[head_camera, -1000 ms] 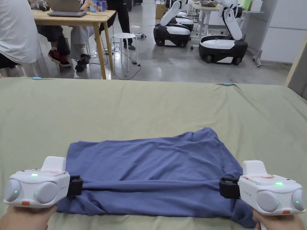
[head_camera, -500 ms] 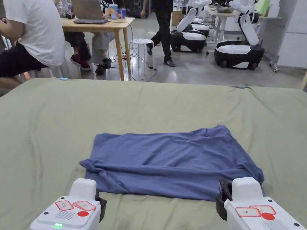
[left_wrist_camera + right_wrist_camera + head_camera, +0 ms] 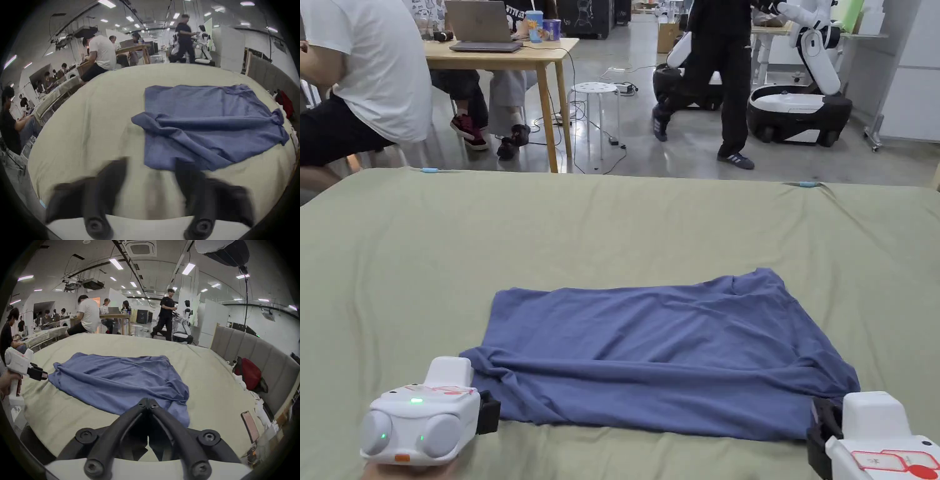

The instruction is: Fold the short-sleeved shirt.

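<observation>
Shirt: blue, folded once, rumpled, lying on bed.
Left hand-held gripper: jaws wide, holding nothing, beside shirt's near-left corner.
Right hand-held gripper: jaws closed, tips together, empty, at near-right corner.

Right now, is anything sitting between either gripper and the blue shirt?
Nothing visible. The left gripper is open just off the blue shirt's near left corner, and the right gripper is shut at its near right corner, with bare green sheet around.

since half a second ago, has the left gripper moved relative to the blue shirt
Yes. The left gripper has swung out to the left: it was below the shirt's near-left corner, and now sits beside that corner, pointing right at it, jaws apart.
</observation>
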Available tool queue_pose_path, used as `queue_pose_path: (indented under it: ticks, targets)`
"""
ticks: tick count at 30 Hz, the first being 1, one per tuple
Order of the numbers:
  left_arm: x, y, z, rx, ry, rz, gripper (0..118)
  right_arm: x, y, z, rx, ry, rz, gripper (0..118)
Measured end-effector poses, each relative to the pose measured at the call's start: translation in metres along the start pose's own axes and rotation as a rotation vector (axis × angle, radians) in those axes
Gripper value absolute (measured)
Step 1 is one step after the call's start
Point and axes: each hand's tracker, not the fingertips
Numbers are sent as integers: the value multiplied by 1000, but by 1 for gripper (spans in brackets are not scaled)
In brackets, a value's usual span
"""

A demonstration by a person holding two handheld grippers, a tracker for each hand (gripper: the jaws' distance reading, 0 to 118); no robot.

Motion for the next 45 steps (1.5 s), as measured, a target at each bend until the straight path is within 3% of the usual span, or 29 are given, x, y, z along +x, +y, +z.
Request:
queue_pose_path:
  ticks: [1, 2, 7, 9, 11, 15, 16, 17, 19, 20, 21, 23, 25, 26, 27, 29, 38, 45]
  targets:
    - [-1, 3, -11, -25, 6, 4, 97, 6, -1, -4, -7, -16, -1, 0]
    - [1, 4, -13, -11, -2, 7, 106, 13, -2, -7, -16, -31, -4, 0]
    - [7, 7, -52, -76, -11, 1, 77, 43, -8, -20, -53, -100, -23, 0]
    - [12, 9, -52, -75, -24, -8, 56, 54, -10, -25, -74, -124, -28, 0]
    - [22, 11, -35, -33, -19, -40, 2, 64, -11, -33, -102, -157, -31, 0]
    - [29, 16, -14, 3, 0, -89, 2, 81, -11, -58, -148, -155, -25, 3]
    - [27, 17, -10, 19, -4, -76, 2, 83, -10, -66, -168, -105, -36, 20]
    - [25, 19, -3, 28, -5, -69, 2, 85, -9, -74, -184, -58, -58, 69]
    - [24, 23, 9, 47, -6, -53, 2, 83, -10, -91, -235, -27, -63, 92]
    - [25, 24, 12, 50, -8, -53, 2, 82, -12, -101, -261, -29, -45, 113]
    - [27, 25, 15, 53, -9, -54, 2, 79, -16, -107, -255, -33, -38, 118]
    - [28, 26, 21, 61, -13, -54, 2, 74, -19, -122, -289, -17, -19, 99]
    - [31, 24, 25, 64, -17, -52, 2, 70, -26, -134, -342, 11, -16, 97]
    - [29, 24, 25, 67, -18, -52, 2, 68, -30, -139, -378, 32, -18, 89]
    - [30, 23, 27, 70, -16, -56, 2, 68, -33, -140, -393, 62, -38, 68]
    - [30, 20, 32, 76, -25, -49, 2, 69, -33, -133, -357, 98, -112, 8]
    - [8, 18, 69, 109, -53, -8, 2, 71, 13, -50, -216, 64, -88, 7]
    - [-15, -20, 117, 105, -95, 19, 2, 69, 10, 19, -282, 86, -31, 7]
